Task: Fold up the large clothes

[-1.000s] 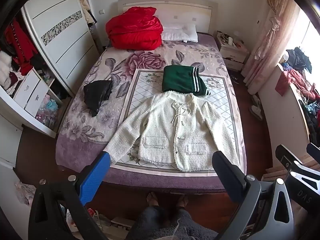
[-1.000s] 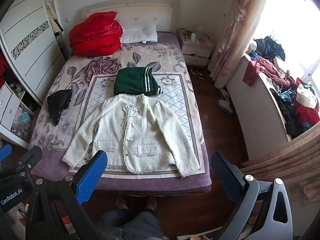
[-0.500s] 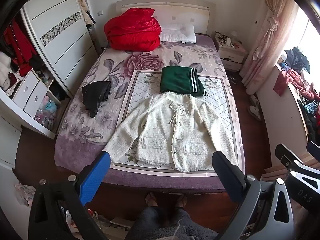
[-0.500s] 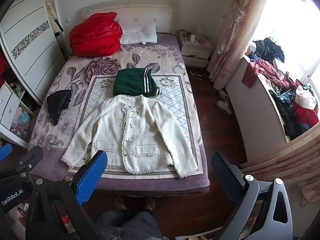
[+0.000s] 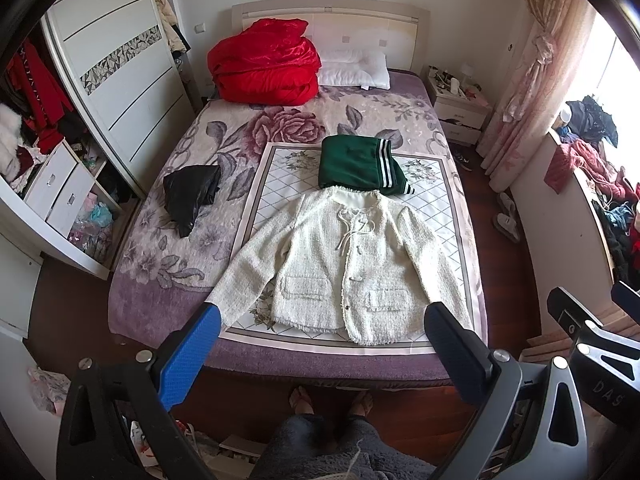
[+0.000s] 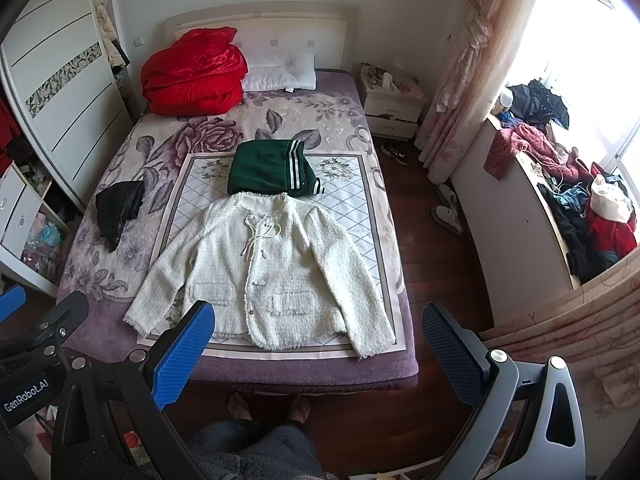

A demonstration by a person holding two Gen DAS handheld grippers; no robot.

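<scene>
Left gripper: the left gripper (image 5: pixel 320 350) is held high above the foot of the bed, its fingers spread wide, with nothing between them.
Right gripper: the right gripper (image 6: pixel 318 344) is held at the same height beside it, likewise spread wide and empty.
Task garment: a cream tweed jacket (image 5: pixel 344 264) is laid flat, front up, on the quilted mat (image 5: pixel 280 184) at the near half of the bed (image 5: pixel 168 300); no fold is yet made.
Direction from the tongs: the jacket lies ahead of and below both grippers, well apart from them.
Long axis: collar to hem runs straight away from the person, with the hem nearest; both sleeves are angled outward and down towards the near edge.
Nearer arm: the left cuff (image 5: pixel 218 306) is judged to fall to the left gripper and the right cuff (image 6: pixel 370 346) to the right gripper.
Other clothes: a folded green garment (image 5: pixel 360 164) lies just beyond the collar, seemingly touching it; a black item (image 5: pixel 192 196) lies apart on the left.
Hidden: part of the left cuff is covered by the blue finger in the left view.
Hard to tell: whether the front is fully buttoned cannot be made out; the back of the jacket is unseen.
Cut off: each gripper's body is cropped at the frame's lower edge.
</scene>
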